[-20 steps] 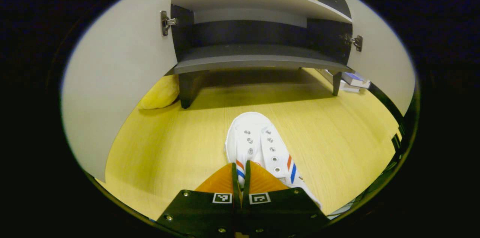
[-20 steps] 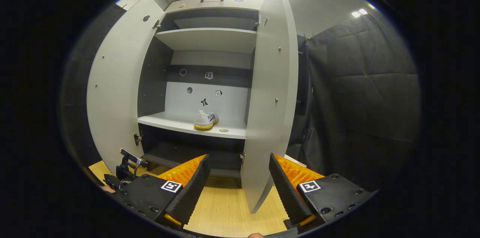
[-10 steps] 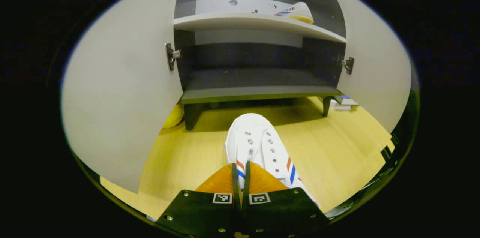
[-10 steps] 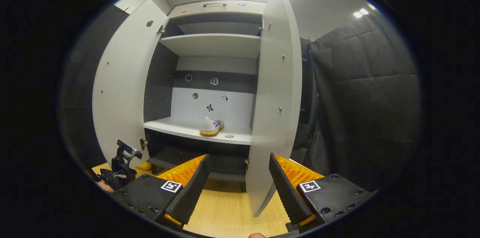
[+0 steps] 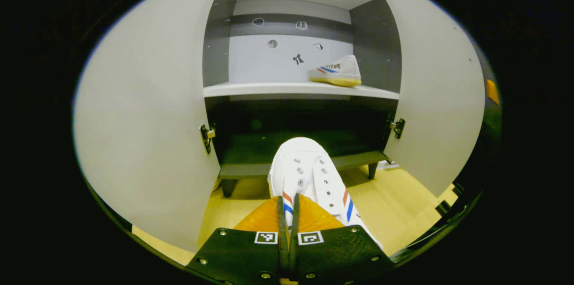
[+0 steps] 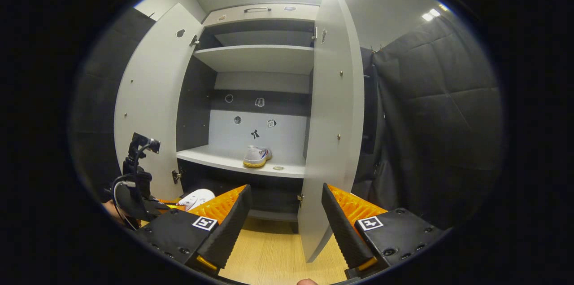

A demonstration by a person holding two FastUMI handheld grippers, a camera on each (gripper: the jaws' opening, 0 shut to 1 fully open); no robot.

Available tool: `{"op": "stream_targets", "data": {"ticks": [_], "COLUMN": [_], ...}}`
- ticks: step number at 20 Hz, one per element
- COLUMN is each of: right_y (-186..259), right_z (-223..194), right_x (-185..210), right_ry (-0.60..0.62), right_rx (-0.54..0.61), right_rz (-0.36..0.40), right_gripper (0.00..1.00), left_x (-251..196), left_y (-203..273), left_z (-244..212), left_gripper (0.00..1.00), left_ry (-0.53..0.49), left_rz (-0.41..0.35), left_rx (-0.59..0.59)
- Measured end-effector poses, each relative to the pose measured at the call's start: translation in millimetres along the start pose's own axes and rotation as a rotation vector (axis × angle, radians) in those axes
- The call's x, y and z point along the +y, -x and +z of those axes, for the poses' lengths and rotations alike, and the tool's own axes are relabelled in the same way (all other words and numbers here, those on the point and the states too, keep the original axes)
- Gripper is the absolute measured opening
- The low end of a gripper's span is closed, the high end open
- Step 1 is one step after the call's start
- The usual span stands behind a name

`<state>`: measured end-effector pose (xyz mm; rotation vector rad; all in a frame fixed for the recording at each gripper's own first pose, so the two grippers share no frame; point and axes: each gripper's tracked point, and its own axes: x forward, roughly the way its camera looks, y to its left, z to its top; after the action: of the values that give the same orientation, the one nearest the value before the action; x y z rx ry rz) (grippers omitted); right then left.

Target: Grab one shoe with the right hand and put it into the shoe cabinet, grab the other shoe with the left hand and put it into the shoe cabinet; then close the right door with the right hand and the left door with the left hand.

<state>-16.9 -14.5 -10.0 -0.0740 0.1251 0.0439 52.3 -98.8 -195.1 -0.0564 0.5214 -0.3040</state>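
The left gripper (image 5: pixel 287 206) is clenched on the white shoe (image 5: pixel 305 173) at its collar edge, toe pointing to twelve o'clock toward the cabinet (image 5: pixel 300 89); it looks light, soft canvas, best pinched at that rim; the right gripper (image 6: pixel 283 213) hangs released; the other shoe (image 6: pixel 256 156) sits on the shelf (image 6: pixel 224 157).

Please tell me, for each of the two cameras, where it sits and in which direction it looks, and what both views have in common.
Left gripper view: rides on the left gripper, facing the open shoe cabinet head-on from low down; its own fingers pinch a white shoe.
Right gripper view: rides on the right gripper, farther back and to the right, facing the right door; its own fingers stand apart, with nothing between them.
Shared: the cabinet, the second shoe on the shelf, and the carried shoe.
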Motion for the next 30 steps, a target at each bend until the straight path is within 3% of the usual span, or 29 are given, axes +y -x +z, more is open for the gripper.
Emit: {"op": "stream_targets", "data": {"ticks": [7,15,30], "right_y": [8.8,18.0,26.5], "right_z": [-6.6,-13.5,-35.8], "right_x": [7.8,-4.4,-19.7], "right_ry": [-0.017,-0.022,-0.036], "right_rx": [0.007,0.023,0.087], "right_rz": [0.029,-0.006,-0.075], "right_gripper": [0.98,0.98,0.98], "left_x": [-6.9,1.3,37.2], "left_y": [12.1,-17.7,-128.9], "left_z": [94.5,185.5,271.2], "left_gripper": [0.01,0.01,0.01], "left_ry": [0.012,0.000,0.003], "left_rz": [-0.009,0.012,0.046], "left_rx": [-0.165,-0.292,-0.310]}}
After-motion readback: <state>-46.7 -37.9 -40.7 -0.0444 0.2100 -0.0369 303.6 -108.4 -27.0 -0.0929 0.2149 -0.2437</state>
